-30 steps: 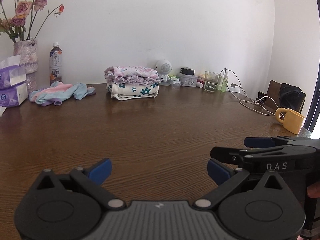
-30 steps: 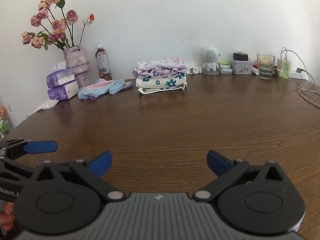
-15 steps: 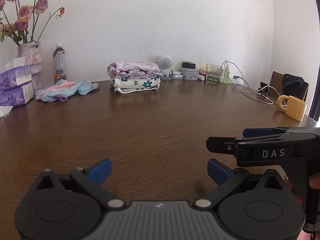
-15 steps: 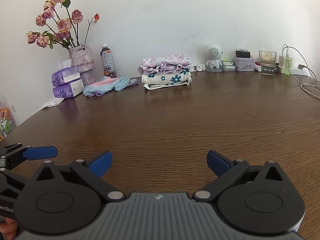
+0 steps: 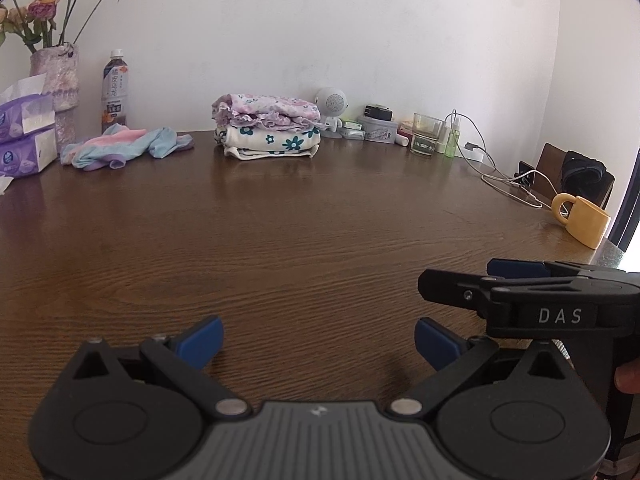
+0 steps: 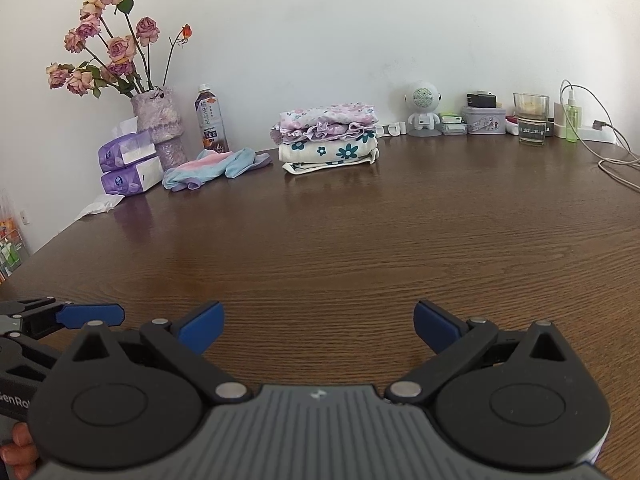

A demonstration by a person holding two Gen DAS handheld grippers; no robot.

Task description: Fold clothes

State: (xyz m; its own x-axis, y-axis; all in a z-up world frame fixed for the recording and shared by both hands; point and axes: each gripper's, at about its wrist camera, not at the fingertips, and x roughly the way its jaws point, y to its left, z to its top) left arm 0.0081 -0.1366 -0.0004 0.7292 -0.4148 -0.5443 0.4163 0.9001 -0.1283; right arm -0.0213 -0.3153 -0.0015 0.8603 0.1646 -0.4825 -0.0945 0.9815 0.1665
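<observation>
We've got both tongs spread wide with nothing in them: left gripper (image 5: pixel 318 342) and right gripper (image 6: pixel 318 326) hover low over the wooden table (image 6: pixel 360 248). The folded clothes (image 6: pixel 328 138) sit stacked by the far wall, loose pastel garment (image 6: pixel 216 168) just left.

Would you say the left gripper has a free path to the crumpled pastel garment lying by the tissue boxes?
Probably yes. The left gripper is open and holds nothing, and only bare table lies between it and the pastel garment. It is far across the table, though, so a long reach forward is needed.
</observation>
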